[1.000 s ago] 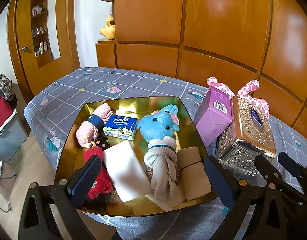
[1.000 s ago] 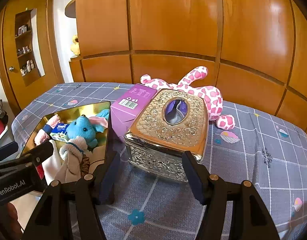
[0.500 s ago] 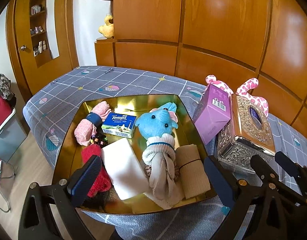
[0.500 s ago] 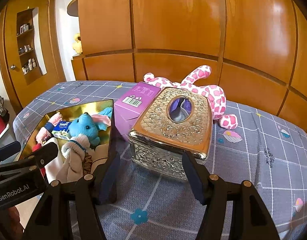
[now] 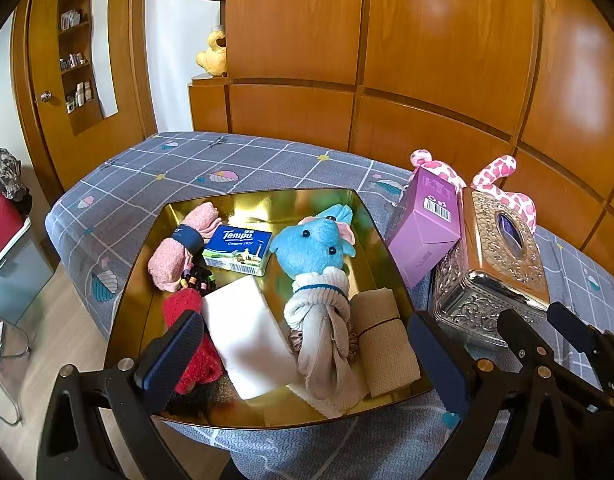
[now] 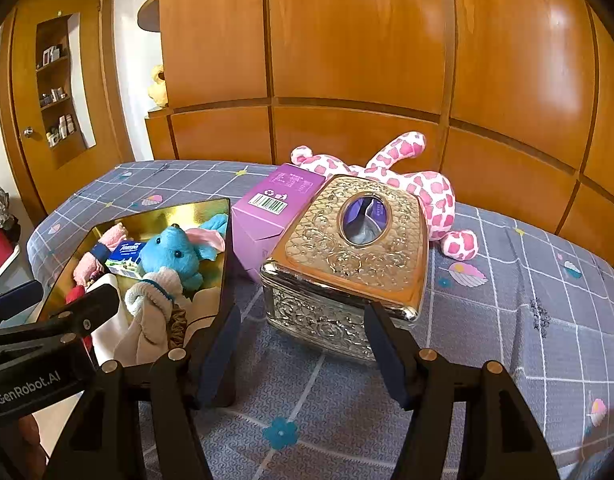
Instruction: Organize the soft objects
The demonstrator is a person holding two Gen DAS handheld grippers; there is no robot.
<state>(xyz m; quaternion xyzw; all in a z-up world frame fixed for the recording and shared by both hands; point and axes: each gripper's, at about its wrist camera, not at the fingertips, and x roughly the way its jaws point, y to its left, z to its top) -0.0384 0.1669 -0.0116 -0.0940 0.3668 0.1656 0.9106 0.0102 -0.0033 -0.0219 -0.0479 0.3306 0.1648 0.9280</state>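
Risk I see: both tools, left (image 5: 307,356) and right (image 6: 303,348), gape empty, and the pink plush (image 6: 419,196) behind the tissue box (image 6: 347,256) invites a knock.

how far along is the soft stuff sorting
Mostly done: the gold tray already holds the blue elephant plush, rolled pink towel and socks. Nothing is in hand; left gripper and right gripper are open. Left: the pink spotted plush behind the tissue box.

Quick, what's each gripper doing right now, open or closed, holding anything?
Left gripper: open, holding nothing, poised over the gold tray.
Right gripper: open, holding nothing, in front of the ornate tissue box.
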